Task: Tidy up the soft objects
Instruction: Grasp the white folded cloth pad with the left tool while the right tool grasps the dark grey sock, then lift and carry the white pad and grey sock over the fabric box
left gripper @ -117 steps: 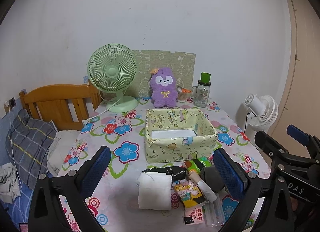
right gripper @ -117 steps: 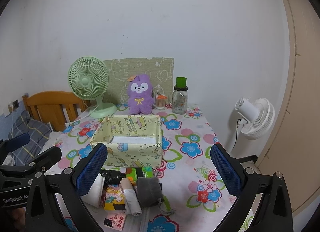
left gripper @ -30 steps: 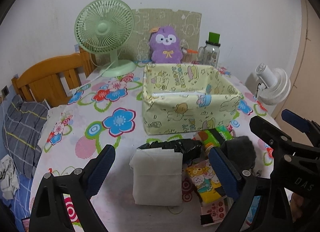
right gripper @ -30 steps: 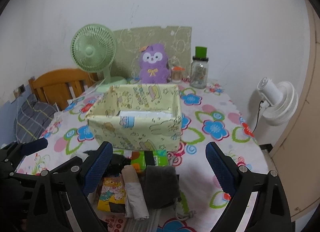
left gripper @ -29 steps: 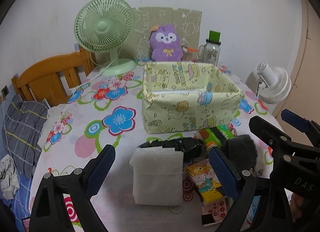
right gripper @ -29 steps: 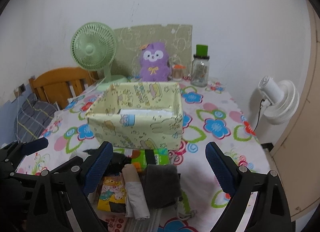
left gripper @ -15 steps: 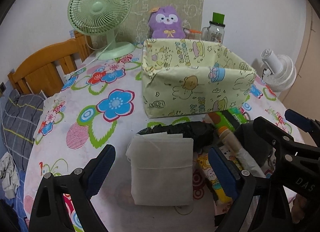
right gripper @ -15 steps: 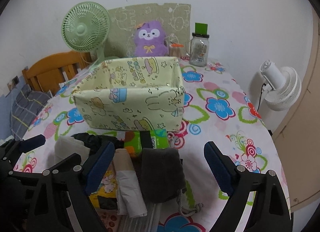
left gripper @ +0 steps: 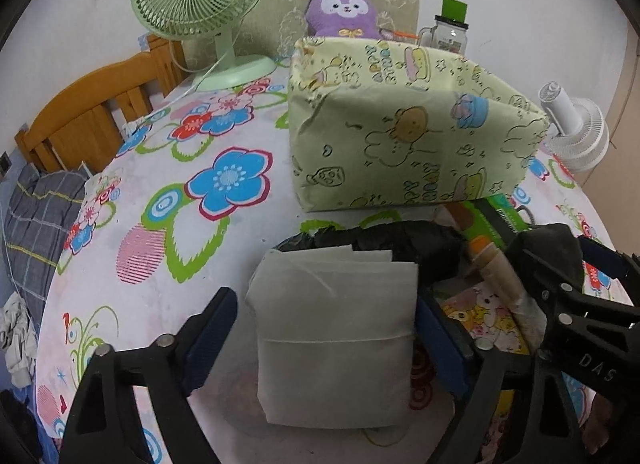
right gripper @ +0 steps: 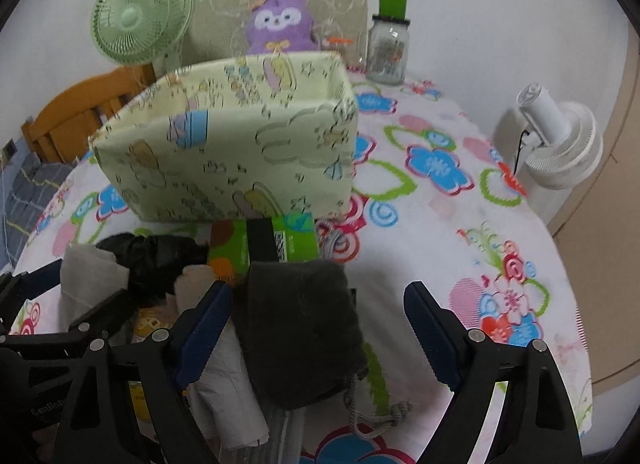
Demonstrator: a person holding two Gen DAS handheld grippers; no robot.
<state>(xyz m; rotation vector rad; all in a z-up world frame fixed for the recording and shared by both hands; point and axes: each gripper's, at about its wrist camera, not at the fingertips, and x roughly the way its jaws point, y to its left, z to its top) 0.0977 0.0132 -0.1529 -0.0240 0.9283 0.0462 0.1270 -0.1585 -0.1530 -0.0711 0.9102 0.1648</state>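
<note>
1. Both tongs have dropped lower and closer to the pile since the earlier frames; the fabric bin [left gripper: 404,119] now fills more of each view and hides its own interior.
2. Left tongs [left gripper: 326,340]: wide open, gripping nothing, straddling the folded white cloth [left gripper: 334,336], which lies flat on the counter [left gripper: 168,284] in front of the bin; one pad sits just beside each side edge of the cloth.
3. Right tongs [right gripper: 318,334]: wide open, gripping nothing, set over the grey pouch [right gripper: 302,328], which lies in front of the bin with its drawstring trailing nearer the camera.
4. Left view only: the cartoon-print packet [left gripper: 484,320] lies right of the white cloth, partly under the right tongs' frame.
5. Right view only: the green box [right gripper: 276,246] touches the bin's front wall, and the rolled white bag [right gripper: 228,396] lies left of the pouch.
6. Both views: the black bag [left gripper: 400,244] lies between the bin and the white cloth.
7. Bare flowered counter extends left of the bin in the left view and right of the bin, up to the counter's rounded edge, in the right view.
</note>
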